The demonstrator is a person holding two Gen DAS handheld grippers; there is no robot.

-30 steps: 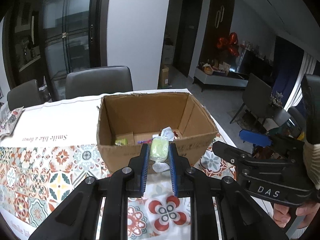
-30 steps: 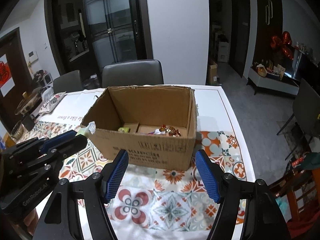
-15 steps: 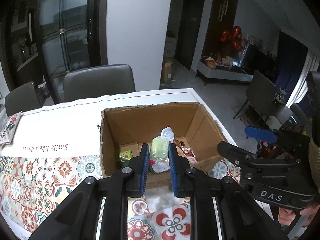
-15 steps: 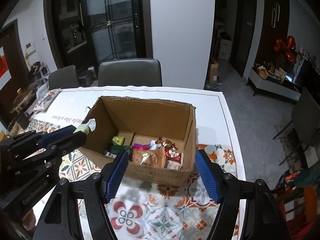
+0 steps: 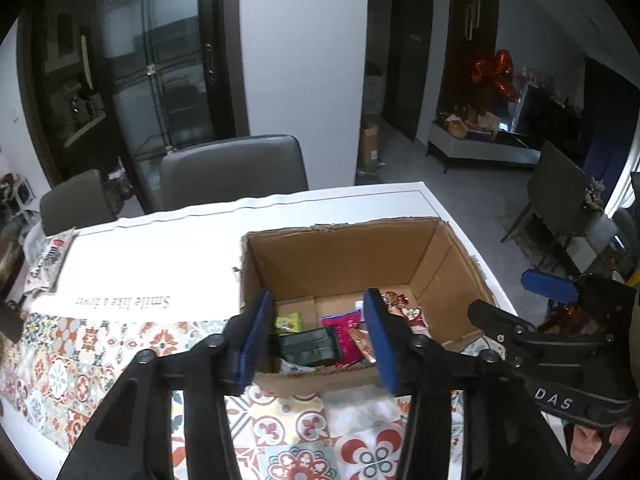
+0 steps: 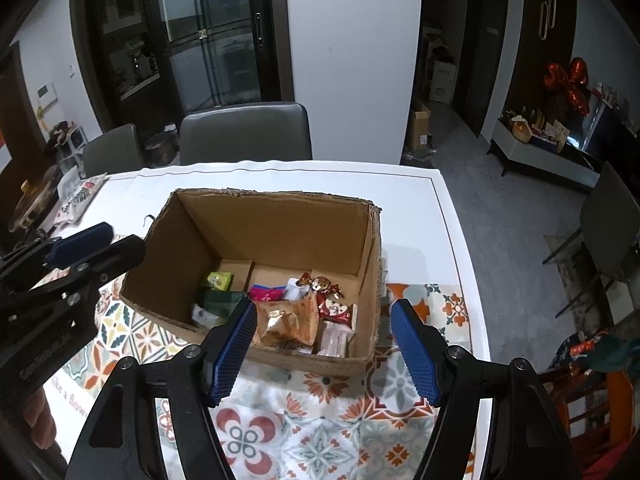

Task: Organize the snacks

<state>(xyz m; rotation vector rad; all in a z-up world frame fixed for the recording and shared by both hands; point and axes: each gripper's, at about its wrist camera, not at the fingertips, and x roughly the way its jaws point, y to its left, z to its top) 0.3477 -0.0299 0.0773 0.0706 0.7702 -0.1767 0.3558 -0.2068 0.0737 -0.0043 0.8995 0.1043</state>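
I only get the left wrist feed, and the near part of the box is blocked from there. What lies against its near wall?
Observer: A crinkled tan packet leans there, inside the cardboard box.
Operator: Anything beside it?
Observer: To its right in the right wrist view, a white packet lies flat in the near corner.
Operator: Is the right gripper carrying anything? I see it only side-on.
Observer: No. The right gripper has its jaws wide open with nothing between them, and it looks down over the box's near wall.
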